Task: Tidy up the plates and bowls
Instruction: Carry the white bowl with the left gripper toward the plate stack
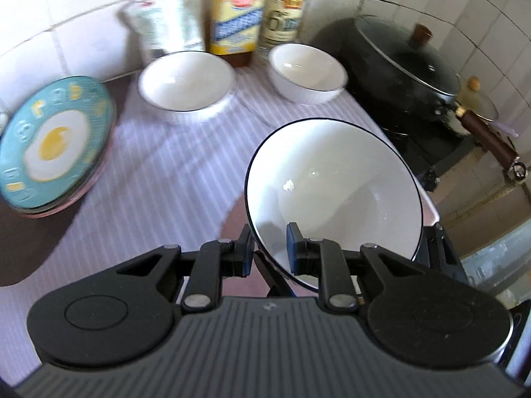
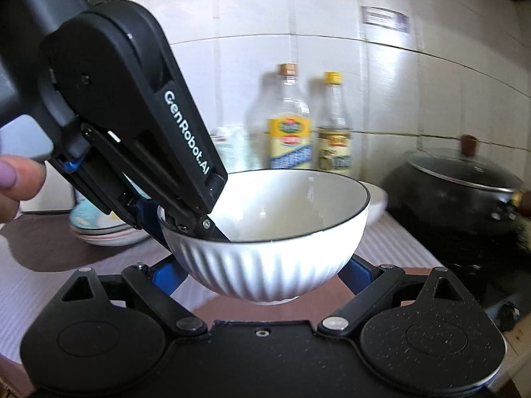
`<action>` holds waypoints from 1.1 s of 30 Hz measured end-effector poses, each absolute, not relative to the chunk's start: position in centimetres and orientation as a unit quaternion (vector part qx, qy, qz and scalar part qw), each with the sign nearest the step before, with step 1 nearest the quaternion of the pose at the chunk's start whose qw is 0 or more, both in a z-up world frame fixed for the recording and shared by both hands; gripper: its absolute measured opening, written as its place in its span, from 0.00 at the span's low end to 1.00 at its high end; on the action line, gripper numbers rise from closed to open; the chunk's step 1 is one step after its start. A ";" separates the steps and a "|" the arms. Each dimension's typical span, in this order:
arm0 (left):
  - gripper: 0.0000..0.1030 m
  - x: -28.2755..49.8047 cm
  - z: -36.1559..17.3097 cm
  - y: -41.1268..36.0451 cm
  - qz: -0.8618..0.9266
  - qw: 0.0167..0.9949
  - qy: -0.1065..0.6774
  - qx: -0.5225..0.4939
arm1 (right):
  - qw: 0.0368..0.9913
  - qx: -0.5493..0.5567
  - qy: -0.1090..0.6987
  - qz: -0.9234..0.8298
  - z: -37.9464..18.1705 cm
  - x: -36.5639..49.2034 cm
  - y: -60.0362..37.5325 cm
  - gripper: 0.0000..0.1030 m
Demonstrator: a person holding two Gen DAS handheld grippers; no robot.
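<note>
My left gripper [image 1: 268, 248] is shut on the near rim of a white ribbed bowl with a black rim [image 1: 335, 192], one finger inside and one outside, holding it above the striped mat. In the right wrist view the same bowl [image 2: 265, 262] sits between my right gripper's [image 2: 262, 273] wide-open blue fingers [image 2: 356, 275], with the left gripper [image 2: 199, 219] clamped on its left rim. Two more white bowls [image 1: 187, 84] [image 1: 307, 73] stand at the back of the mat. A stack of plates topped by a teal fried-egg plate [image 1: 53, 142] lies at the left.
A lidded black wok [image 1: 405, 66] sits on the stove at the right; it also shows in the right wrist view [image 2: 461, 189]. Two bottles [image 1: 237, 13] [image 1: 285, 10] and a white bag [image 1: 159, 23] stand against the tiled wall. The striped mat [image 1: 159, 199] covers the counter.
</note>
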State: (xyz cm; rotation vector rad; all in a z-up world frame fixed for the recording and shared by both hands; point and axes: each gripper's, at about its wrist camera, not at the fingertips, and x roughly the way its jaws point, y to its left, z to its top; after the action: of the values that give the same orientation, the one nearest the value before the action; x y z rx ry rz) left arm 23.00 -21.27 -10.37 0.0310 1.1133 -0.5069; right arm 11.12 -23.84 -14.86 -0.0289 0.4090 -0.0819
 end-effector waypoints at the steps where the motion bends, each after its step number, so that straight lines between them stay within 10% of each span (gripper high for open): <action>1: 0.18 22.9 -10.3 -20.5 -0.232 0.821 0.521 0.015 | 0.978 -0.017 0.203 -0.032 -14.9 11.5 -23.3 0.95; 33: 0.18 25.6 -16.4 -8.5 -0.135 0.796 0.590 -0.001 | 0.947 -0.070 0.295 0.103 -20.4 17.8 -13.1 0.94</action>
State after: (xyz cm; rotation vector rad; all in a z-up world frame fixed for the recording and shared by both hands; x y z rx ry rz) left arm 25.60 -8.47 -16.39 -0.0020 1.2677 -0.2892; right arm 17.85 -13.07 -20.39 -0.1422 0.6002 0.2093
